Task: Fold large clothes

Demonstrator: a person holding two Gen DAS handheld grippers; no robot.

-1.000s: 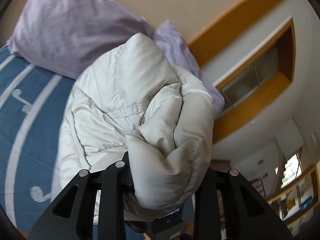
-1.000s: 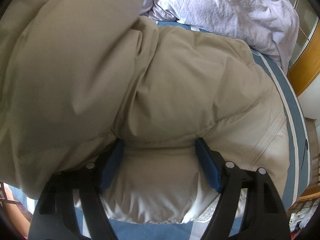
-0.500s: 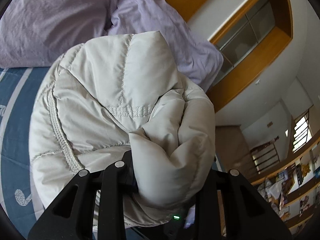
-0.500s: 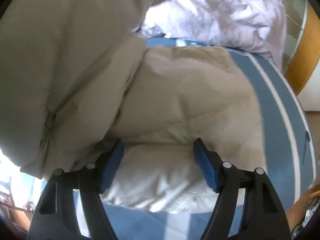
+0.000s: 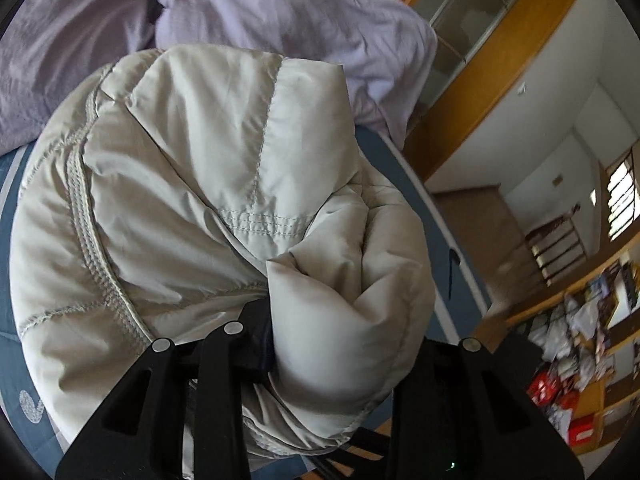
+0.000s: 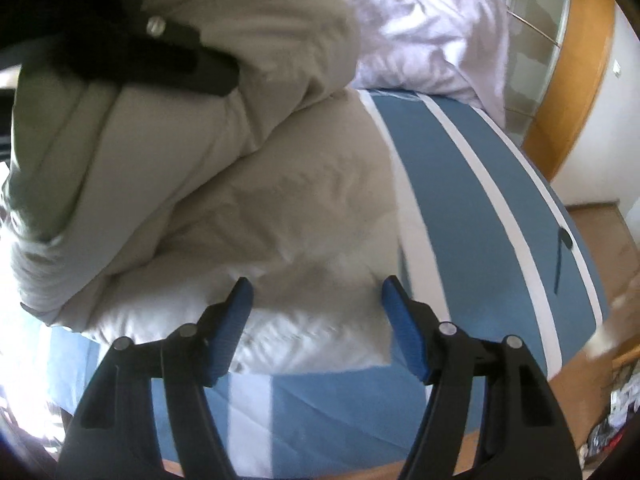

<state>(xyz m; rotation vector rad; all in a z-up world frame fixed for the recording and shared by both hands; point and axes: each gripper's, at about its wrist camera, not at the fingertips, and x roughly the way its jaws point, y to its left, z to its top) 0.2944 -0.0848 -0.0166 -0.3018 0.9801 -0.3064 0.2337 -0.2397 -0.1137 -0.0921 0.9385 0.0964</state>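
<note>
Left gripper (image 5: pixel 344 344) is clamped on a thick bunched fold of the pale grey puffer jacket (image 5: pixel 192 184), the padded cloth bulging out between and over its black fingers so that the pads are mostly buried. From this claw the jacket billows forward and to its left, quilting seams and a ribbed zip edge showing, and it blocks most of the bed beneath. Beyond the jacket, further ahead of the claw, lie two lilac pillows (image 5: pixel 280 12). To its right a strip of the blue bedcover (image 5: pixel 436 240) shows, then a wooden-framed cupboard (image 5: pixel 496 60) against the wall and cluttered shelves (image 5: pixel 580 332) low on the far right.

Right gripper (image 6: pixel 316 320) hangs over the lower layer of the same jacket (image 6: pixel 280 200), which lies spread on the blue bedcover with white stripes (image 6: pixel 460 184). Its blue pads (image 6: pixel 404 332) stand well apart and are closing, with a corner of the jacket lying between them; the frame does not show the pads pressing on the cloth. Up and to this claw's left, the lifted part of the jacket hangs folded over the flat part, with the other gripper's black finger (image 6: pixel 168 56) across it. Ahead sit the pillows (image 6: pixel 432 24), and to the right the bed edge and wooden floor.
</note>
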